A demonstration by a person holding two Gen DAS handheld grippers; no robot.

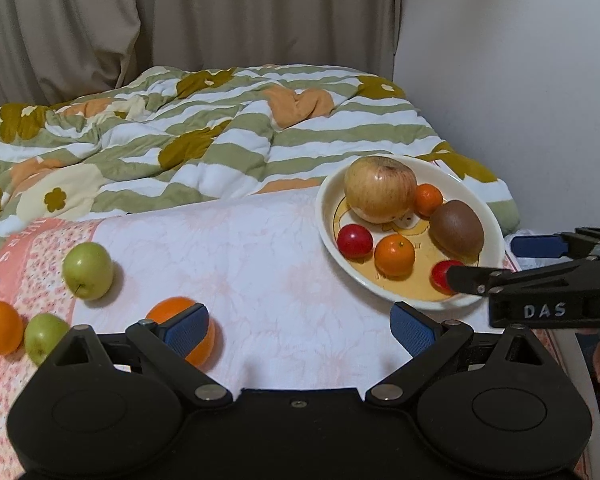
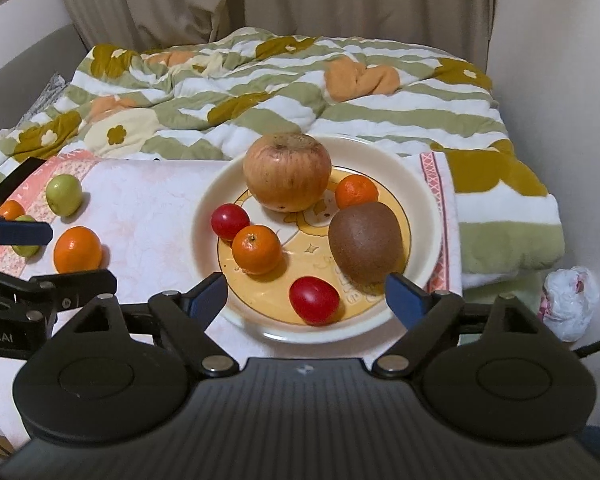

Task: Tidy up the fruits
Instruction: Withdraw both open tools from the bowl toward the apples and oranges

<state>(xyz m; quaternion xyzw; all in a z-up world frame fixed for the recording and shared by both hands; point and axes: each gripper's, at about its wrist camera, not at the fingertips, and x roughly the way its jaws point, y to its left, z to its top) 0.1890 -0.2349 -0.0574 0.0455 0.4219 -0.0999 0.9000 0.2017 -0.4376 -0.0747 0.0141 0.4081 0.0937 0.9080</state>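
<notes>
A striped floral quilt (image 2: 284,92) is lying rumpled behind the pink cloth (image 2: 148,208). Beige curtains (image 2: 300,0) are hanging behind the quilt. A crumpled plastic bag (image 2: 568,304) is sitting below the quilt's right edge.

The left claw (image 1: 296,330) hangs wide open over the pink-and-white cloth (image 1: 240,256), its left pad just in front of an orange (image 1: 188,330). Further left lie two green apples (image 1: 87,265) (image 1: 44,338) and another orange (image 1: 0,332). On the right the cream plate (image 1: 328,216) holds a large apple (image 1: 380,189), a kiwi (image 1: 457,227), two small oranges and two red fruits — the right claw (image 1: 500,260), also open, reaches over its near rim
</notes>
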